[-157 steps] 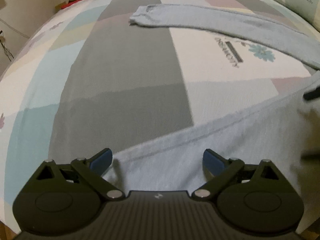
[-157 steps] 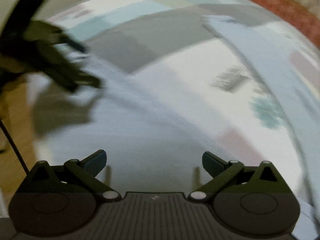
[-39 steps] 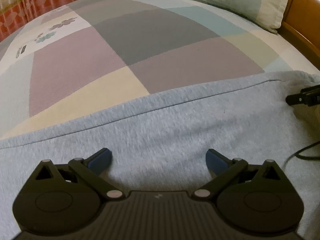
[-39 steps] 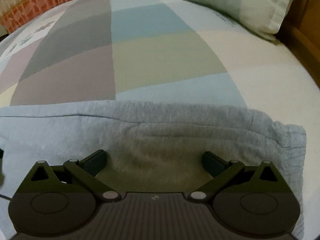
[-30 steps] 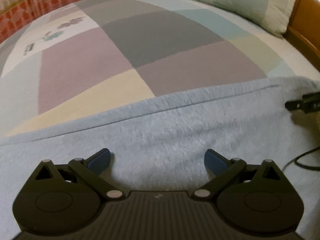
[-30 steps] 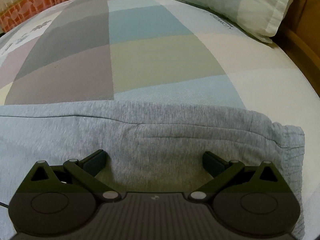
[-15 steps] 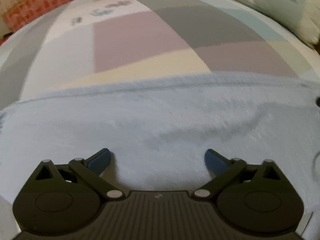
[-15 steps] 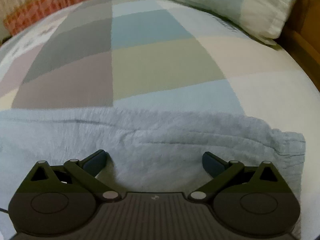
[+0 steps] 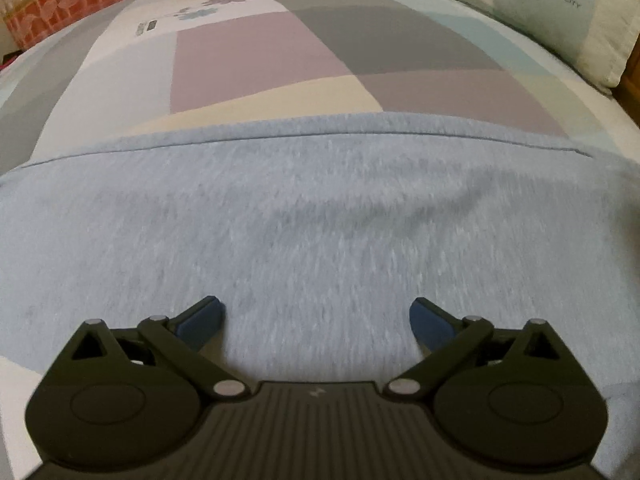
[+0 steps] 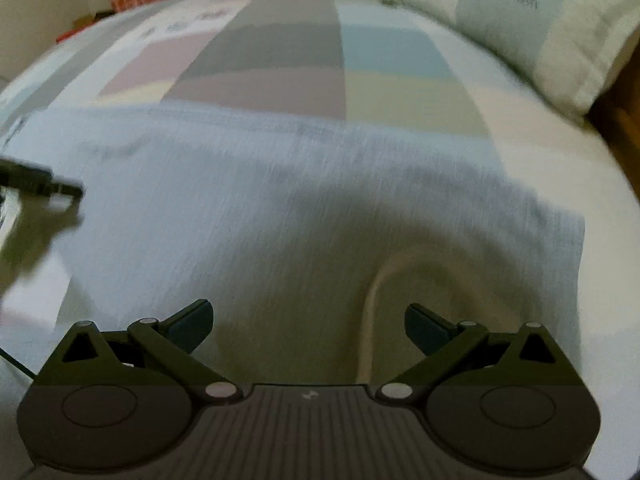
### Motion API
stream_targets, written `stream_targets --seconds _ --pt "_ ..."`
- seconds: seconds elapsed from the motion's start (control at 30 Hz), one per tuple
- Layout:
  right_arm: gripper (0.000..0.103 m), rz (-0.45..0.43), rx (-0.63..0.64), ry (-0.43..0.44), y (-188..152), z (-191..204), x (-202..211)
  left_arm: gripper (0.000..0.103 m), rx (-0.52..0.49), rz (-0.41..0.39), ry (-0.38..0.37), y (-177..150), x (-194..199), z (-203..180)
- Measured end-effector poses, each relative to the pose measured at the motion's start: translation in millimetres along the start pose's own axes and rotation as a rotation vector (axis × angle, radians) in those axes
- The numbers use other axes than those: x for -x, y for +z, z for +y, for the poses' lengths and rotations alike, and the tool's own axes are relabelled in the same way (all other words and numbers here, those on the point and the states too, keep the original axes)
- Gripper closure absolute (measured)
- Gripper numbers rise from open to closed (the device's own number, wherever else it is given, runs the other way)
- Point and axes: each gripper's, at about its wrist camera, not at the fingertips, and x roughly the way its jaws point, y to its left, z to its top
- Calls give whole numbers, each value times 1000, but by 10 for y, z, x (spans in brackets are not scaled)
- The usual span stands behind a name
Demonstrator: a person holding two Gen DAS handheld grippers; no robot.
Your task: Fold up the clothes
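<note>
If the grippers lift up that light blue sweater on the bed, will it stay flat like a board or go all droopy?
Probably droopy. The light blue sweater already shows soft wrinkles and follows the bed beneath it. In the right wrist view a fold bulges up loosely, so it likely sags between grip points. Its fuzzy knit probably won't slip much.

Garment [image 9: 320,208] spread across bed's [image 9: 256,60] near edge | pillow [image 9: 560,12] at far right corner | curtain [image 9: 60,4] beyond far edge
</note>
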Motion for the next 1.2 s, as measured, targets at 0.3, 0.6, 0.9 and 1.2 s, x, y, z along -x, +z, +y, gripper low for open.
stream_targets --seconds 0.3,0.6,0.9,1.2 --pt "0 78 -22 39 -232 302 -35 3 36 -142 -207 489 54 -411" --pt "0 84 -66 52 -226 232 -32 4 119 -91 -341 534 -255 -429" --pt "0 96 -52 52 -246 259 -82 4 152 -122 -188 529 -257 447" --pt "0 110 -33 39 -239 294 -101 3 221 -148 -88 523 -76 981"
